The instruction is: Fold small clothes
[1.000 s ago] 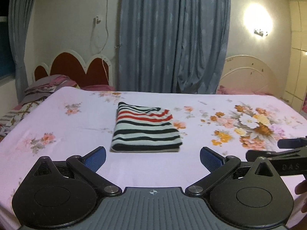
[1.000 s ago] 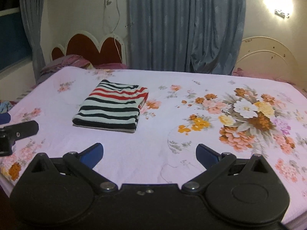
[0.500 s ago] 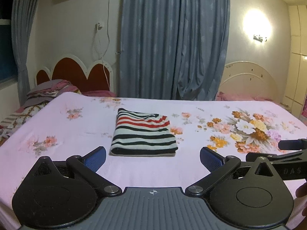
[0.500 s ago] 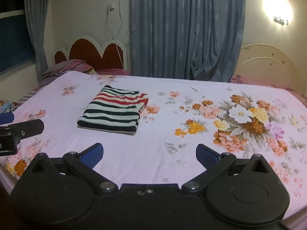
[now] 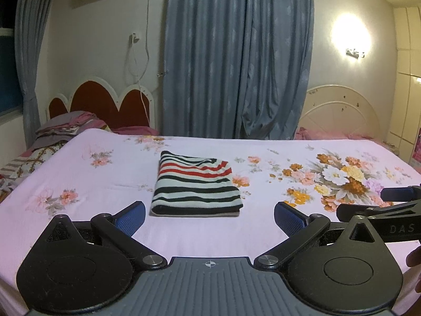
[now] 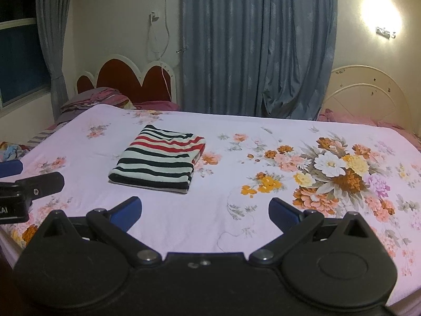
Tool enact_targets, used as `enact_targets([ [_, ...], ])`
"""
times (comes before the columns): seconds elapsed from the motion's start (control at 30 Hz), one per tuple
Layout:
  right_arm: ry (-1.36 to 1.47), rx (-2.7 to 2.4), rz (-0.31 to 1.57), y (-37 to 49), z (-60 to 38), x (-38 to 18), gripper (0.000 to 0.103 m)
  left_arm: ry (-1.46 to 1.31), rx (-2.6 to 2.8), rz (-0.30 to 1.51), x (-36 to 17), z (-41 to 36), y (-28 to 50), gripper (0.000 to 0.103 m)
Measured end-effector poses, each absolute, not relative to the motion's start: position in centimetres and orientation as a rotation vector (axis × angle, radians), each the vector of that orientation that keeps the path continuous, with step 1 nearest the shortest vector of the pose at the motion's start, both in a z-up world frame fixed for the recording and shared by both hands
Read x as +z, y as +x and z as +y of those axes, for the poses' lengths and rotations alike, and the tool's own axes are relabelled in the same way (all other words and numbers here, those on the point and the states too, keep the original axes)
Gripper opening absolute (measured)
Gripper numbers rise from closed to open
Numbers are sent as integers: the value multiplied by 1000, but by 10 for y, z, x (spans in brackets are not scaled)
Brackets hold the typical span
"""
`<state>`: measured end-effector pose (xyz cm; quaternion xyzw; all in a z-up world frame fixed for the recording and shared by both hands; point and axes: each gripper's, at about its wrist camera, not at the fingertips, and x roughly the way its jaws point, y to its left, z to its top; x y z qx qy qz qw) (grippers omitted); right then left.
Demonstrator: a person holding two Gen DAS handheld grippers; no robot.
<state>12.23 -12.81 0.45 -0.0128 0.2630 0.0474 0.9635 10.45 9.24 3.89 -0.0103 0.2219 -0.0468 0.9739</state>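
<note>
Both tools now sit farther back and higher than a second ago; more wall and curtain show, and the striped garment looks smaller. Left tool: blue pads spread wide, nothing between them. Right tool: likewise apart, empty. Garment lies folded into a neat rectangle on the floral bed sheet, mid-bed, ahead of the left tool, ahead-left of the right one, touched by neither. Wall lamp lit at right.
</note>
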Motion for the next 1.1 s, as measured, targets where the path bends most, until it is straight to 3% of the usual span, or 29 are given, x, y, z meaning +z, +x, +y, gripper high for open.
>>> enact_targets([
  [1.1, -27, 102, 537, 125, -132, 3, 102, -17, -90, 449, 36, 87, 110, 103],
])
